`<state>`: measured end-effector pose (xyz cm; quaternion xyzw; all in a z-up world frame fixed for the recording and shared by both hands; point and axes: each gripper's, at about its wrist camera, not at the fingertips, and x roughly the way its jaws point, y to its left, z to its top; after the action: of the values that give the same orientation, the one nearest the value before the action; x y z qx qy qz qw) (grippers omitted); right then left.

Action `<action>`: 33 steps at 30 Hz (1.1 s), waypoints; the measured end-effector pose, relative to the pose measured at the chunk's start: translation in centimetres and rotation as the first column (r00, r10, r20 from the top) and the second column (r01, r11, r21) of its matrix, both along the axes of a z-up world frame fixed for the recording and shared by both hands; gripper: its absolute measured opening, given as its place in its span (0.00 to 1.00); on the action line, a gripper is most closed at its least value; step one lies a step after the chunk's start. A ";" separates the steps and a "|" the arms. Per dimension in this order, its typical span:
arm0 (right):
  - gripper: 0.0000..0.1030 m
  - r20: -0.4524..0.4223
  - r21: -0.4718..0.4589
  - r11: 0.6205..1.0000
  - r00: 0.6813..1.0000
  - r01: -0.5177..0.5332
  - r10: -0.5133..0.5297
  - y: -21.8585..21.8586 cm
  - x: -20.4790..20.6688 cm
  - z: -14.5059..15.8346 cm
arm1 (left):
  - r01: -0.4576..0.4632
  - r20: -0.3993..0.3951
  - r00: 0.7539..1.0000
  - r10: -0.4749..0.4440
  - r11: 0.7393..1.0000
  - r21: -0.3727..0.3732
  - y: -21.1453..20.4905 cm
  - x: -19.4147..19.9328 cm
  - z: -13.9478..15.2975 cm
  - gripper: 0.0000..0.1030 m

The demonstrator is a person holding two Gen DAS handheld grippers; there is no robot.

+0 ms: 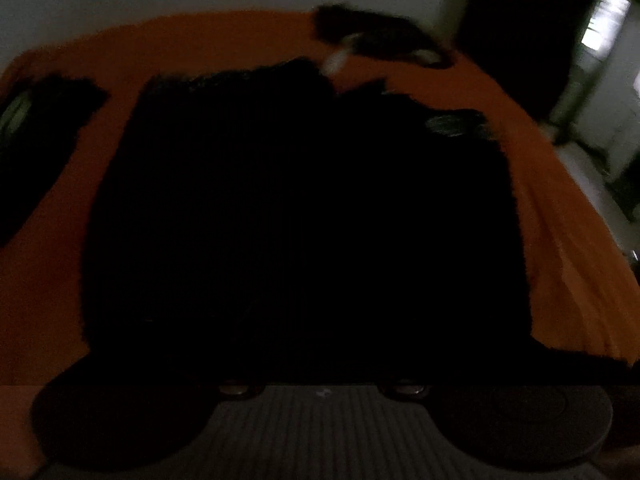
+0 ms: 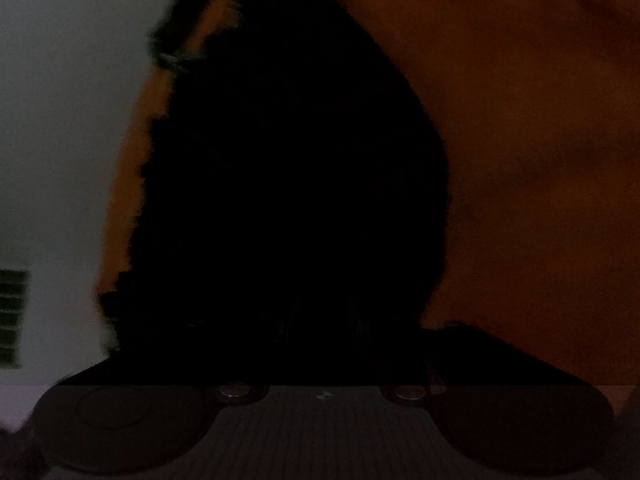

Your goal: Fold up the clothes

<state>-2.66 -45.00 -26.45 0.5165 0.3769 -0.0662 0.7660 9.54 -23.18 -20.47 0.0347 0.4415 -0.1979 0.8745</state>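
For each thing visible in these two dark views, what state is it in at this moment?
Large black garment: spread flat on the orange bed cover, its folds too dark to read.
Orange bed cover: laid over the bed, wrinkled at the right edge.
Dark garment at far edge: crumpled, blurred.
Dark item on the left: lying flat, apart from the large garment.
Left gripper: fingers lost in the dark.
Right gripper: fingers lost in the dark.
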 end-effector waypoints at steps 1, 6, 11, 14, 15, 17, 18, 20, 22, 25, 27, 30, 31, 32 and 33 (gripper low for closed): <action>0.48 0.053 -0.027 0.999 0.998 -0.024 0.025 -0.2 -0.5 1.3 | 0.036 0.031 0.999 -0.036 0.999 0.001 -1.1 0.1 -0.1 0.63; 0.65 0.132 -0.280 0.958 0.986 -0.063 0.103 -3.5 1.9 5.3 | 0.099 0.122 0.988 -0.091 0.994 -0.055 -2.8 2.8 -2.1 0.63; 1.00 0.040 -0.547 0.830 0.986 -0.113 0.160 -8.5 9.0 5.8 | 0.110 0.140 0.987 -0.084 0.976 -0.189 -0.4 7.0 -4.2 0.64; 1.00 -0.027 -0.622 0.769 0.985 -0.148 0.168 -11.1 14.5 5.1 | 0.119 0.158 0.984 -0.086 0.969 -0.218 -0.1 9.5 -5.6 0.66; 1.00 -0.046 -0.635 0.756 0.985 -0.159 0.168 -11.8 16.5 4.5 | 0.109 0.147 0.986 -0.077 0.969 -0.221 0.0 10.4 -6.3 0.66; 1.00 -0.090 -0.665 0.728 0.985 -0.168 0.145 -13.1 19.5 2.8 | 0.089 0.092 0.993 -0.067 0.962 -0.256 0.7 12.1 -8.0 0.66; 0.96 -0.111 -0.680 0.713 0.985 -0.172 0.132 -13.8 21.0 2.0 | 0.074 0.064 0.996 -0.059 0.958 -0.278 0.9 12.9 -8.7 0.66; 0.58 -0.156 -0.688 0.703 0.983 -0.179 0.098 -14.6 23.2 0.4 | 0.042 0.020 0.999 -0.038 0.941 -0.336 1.9 14.1 -9.5 0.66; 0.20 -0.132 -0.664 0.721 0.980 -0.199 0.149 -14.7 24.1 -0.6 | 0.017 -0.014 1.000 -0.025 0.919 -0.394 3.0 15.1 -9.8 0.66; 0.06 -0.010 -0.654 0.749 0.991 -0.107 0.133 -14.6 23.0 0.6 | -0.029 -0.050 0.999 0.007 0.897 -0.442 4.3 16.1 -10.2 0.66; 0.06 0.074 -0.636 0.772 0.994 -0.019 0.085 -14.7 21.2 1.9 | -0.056 -0.064 0.997 0.031 0.896 -0.440 4.6 16.4 -10.4 0.66; 0.06 0.109 -0.619 0.782 0.994 0.078 -0.013 -16.1 18.9 2.3 | -0.080 -0.075 0.996 0.053 0.897 -0.435 4.9 16.4 -10.6 0.66; 0.06 0.084 -0.619 0.780 0.995 0.095 -0.055 -16.9 18.6 1.7 | -0.085 -0.077 0.995 0.057 0.897 -0.433 4.9 16.4 -10.6 0.66; 0.06 0.062 -0.608 0.787 0.995 0.103 -0.082 -17.6 18.4 1.1 | -0.090 -0.078 0.995 0.062 0.898 -0.432 4.9 16.3 -10.6 0.66; 0.10 0.024 -0.589 0.804 0.996 0.082 -0.084 -18.1 18.6 0.6 | -0.094 -0.080 0.995 0.066 0.898 -0.430 5.0 16.3 -10.6 0.66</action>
<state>15.92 -63.14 -25.85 0.2694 0.3161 -0.2138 0.8842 25.80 -18.23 -31.09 -0.1849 0.4151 -0.2557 0.8533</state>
